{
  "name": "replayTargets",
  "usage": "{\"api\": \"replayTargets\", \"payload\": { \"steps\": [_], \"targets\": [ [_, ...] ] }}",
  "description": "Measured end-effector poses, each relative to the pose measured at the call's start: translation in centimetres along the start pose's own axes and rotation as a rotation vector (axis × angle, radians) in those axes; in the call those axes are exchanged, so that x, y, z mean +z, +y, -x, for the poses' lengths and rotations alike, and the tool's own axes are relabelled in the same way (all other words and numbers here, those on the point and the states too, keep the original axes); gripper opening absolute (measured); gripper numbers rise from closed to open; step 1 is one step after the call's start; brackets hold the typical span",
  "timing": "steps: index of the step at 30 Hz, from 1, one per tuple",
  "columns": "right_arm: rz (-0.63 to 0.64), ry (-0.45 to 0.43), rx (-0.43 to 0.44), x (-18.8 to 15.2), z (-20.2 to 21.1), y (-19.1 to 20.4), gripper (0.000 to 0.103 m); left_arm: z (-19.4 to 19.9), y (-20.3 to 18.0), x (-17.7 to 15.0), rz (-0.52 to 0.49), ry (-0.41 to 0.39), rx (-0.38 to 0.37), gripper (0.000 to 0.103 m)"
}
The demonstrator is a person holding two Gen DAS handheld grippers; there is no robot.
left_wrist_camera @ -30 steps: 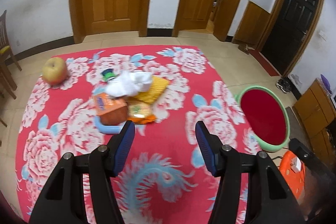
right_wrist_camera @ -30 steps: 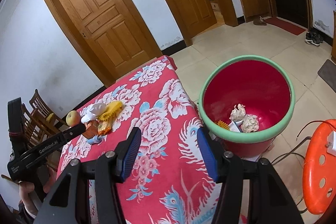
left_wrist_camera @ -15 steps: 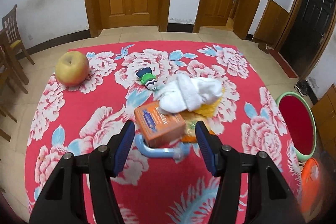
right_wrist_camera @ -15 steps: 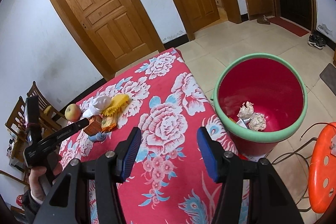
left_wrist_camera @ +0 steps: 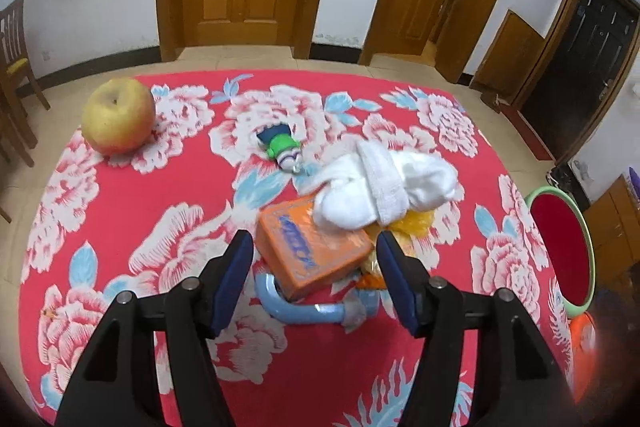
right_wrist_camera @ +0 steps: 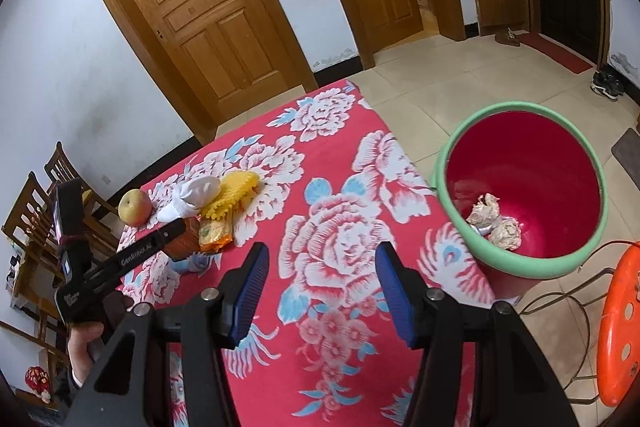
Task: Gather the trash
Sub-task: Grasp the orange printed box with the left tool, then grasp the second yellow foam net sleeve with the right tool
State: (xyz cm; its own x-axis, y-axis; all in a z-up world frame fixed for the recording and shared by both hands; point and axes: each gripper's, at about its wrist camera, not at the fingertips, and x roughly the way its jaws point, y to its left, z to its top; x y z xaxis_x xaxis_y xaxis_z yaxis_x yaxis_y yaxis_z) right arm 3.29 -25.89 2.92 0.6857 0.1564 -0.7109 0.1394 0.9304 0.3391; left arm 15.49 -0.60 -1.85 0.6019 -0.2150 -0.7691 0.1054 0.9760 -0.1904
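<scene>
Snack packet (left_wrist_camera: pixel 370 265) half under orange box (left_wrist_camera: pixel 310 253)

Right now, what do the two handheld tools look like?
Both alike: the left tool and the right tool have black angular plastic arms with silver pivot bolts and ribbed blue rubber pads. Seen from the right wrist camera, the left tool's black handle carries white GenRobot.AI lettering. No cables or sleeves visible.

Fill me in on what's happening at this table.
A person is clearing trash with handheld tongs. The left tongs are opening around the orange box, not yet gripping it; a white cloth lies on the pile. The right tongs hang open and empty over the tablecloth. The red bin already holds crumpled paper.
</scene>
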Motion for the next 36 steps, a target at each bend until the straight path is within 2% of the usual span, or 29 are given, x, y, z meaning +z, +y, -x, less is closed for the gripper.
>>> {"api": "replayTargets", "payload": {
  "steps": [4, 6, 13, 16, 27, 31, 36],
  "targets": [
    [0.015, 0.010, -0.003, 0.3, -1.1, 1.3, 0.058, -1.0, 0.3, -0.4, 0.003, 0.013, 0.002, 0.064],
    [0.028, 0.021, 0.000, 0.3, -1.8, 2.0, 0.058, -1.3, 0.7, -0.5, 0.014, 0.009, 0.000, 0.060],
    [0.079, 0.045, 0.030, 0.7, -3.8, 4.7, 0.058, 0.5, 2.3, -0.1, 0.059, -0.061, 0.002, 0.057],
    [0.119, 0.043, 0.047, 1.1, -4.6, 6.3, 0.058, 1.5, 3.5, 0.3, 0.091, -0.091, 0.034, 0.057],
    [0.126, 0.042, 0.142, 3.0, -9.1, 11.0, 0.058, 2.3, 8.1, 0.4, 0.228, -0.093, 0.154, 0.057],
    [0.132, 0.056, 0.094, 3.6, -11.7, 12.0, 0.058, 2.4, 9.1, 0.4, 0.262, -0.094, 0.155, 0.057],
    [0.133, 0.088, -0.013, 4.0, -14.9, 11.1, 0.058, 2.0, 9.3, 0.3, 0.266, -0.078, 0.140, 0.057]
  ]
}}
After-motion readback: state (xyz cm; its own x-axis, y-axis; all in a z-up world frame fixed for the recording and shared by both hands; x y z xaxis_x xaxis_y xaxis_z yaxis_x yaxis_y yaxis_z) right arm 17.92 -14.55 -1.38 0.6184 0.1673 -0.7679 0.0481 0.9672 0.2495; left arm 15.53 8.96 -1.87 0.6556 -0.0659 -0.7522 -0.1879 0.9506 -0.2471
